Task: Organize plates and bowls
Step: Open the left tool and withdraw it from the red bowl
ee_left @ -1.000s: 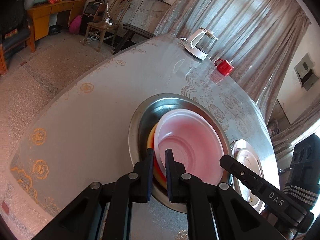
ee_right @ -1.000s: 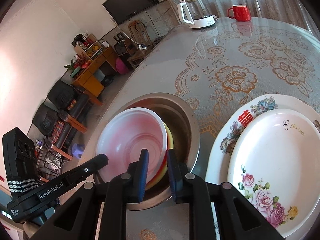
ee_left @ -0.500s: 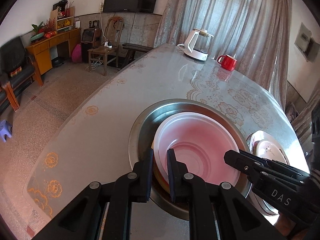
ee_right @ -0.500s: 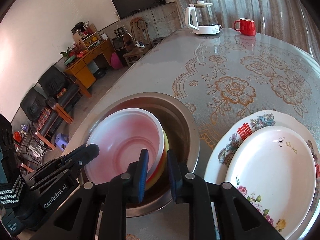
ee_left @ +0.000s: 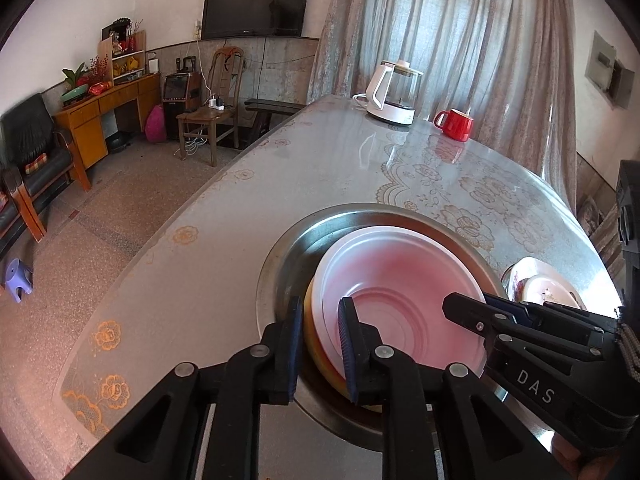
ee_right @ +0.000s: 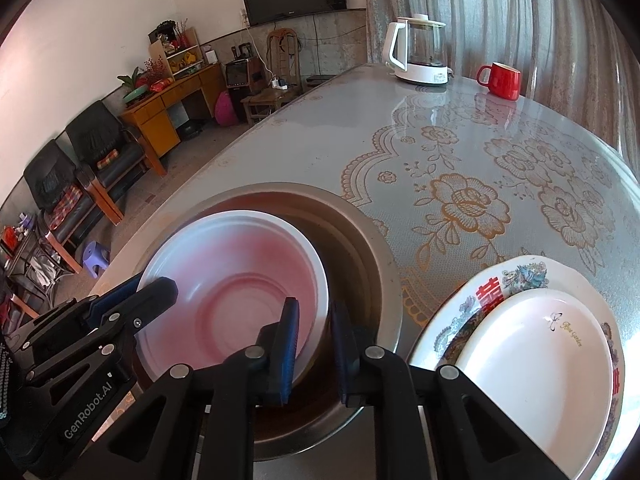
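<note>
Two grippers meet over one stack of bowls that sits inside a wide steel basin [ee_left: 280,264] on the table [ee_left: 224,240]. Left gripper [ee_left: 320,344] straddles the stack's near rim at about 7 o'clock: one pad outside, one inside the pink bowl [ee_left: 400,292], with gaps visible at both pads, so it is released, its jaws having just been opening. Only the left wrist view shows the yellow bowl [ee_left: 310,336] nested beneath the pink one; in the right wrist view that lower bowl is hidden. Right gripper [ee_right: 314,350] straddles the pink bowl's rim at about 4 o'clock, its jaws having just been closing; whether the pads actually press the rim I cannot tell. The right view alone shows clearly a small white plate [ee_right: 536,372] stacked on a larger flowered plate [ee_right: 460,320], just beside the basin at 3 o'clock. A white kettle [ee_right: 420,48] and red mug [ee_right: 502,80] stand well apart at 12 o'clock.
</note>
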Available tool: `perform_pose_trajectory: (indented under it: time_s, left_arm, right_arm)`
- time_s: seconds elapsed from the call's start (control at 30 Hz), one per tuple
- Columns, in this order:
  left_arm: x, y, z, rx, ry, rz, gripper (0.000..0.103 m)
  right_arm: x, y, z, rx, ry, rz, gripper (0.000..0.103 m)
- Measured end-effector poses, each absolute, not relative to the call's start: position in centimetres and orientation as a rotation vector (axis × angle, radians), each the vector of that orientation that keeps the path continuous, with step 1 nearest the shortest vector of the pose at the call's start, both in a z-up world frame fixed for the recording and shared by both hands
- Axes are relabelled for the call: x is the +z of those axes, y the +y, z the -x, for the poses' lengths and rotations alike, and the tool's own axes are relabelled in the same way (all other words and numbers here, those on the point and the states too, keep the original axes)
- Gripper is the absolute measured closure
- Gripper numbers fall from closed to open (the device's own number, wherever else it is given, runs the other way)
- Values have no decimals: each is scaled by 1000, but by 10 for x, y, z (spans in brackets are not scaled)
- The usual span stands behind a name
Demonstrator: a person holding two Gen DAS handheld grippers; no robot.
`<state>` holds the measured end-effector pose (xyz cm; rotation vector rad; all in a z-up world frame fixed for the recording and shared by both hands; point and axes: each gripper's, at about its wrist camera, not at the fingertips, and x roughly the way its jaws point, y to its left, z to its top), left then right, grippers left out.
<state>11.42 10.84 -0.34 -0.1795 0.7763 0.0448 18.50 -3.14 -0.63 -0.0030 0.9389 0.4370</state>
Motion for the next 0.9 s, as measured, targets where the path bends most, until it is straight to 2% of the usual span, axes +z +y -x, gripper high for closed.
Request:
perform_pose_trajectory:
  time_s: [0.2, 0.43, 0.63, 0.9]
  left_arm:
    - [-3, 108, -113, 43, 773, 177, 84]
    - [-3, 106, -112, 39, 771, 182, 84]
    - [-3, 106, -111, 34, 772, 196, 84]
    - [0, 105, -105, 15, 761, 224, 76]
  right_arm:
    - [-5, -30, -182, 440, 933, 0, 86]
    - [0, -34, -174, 464, 917, -43, 74]
    - [9, -45, -168, 455, 885, -84, 73]
    - [12, -68, -165, 422, 876, -159, 72]
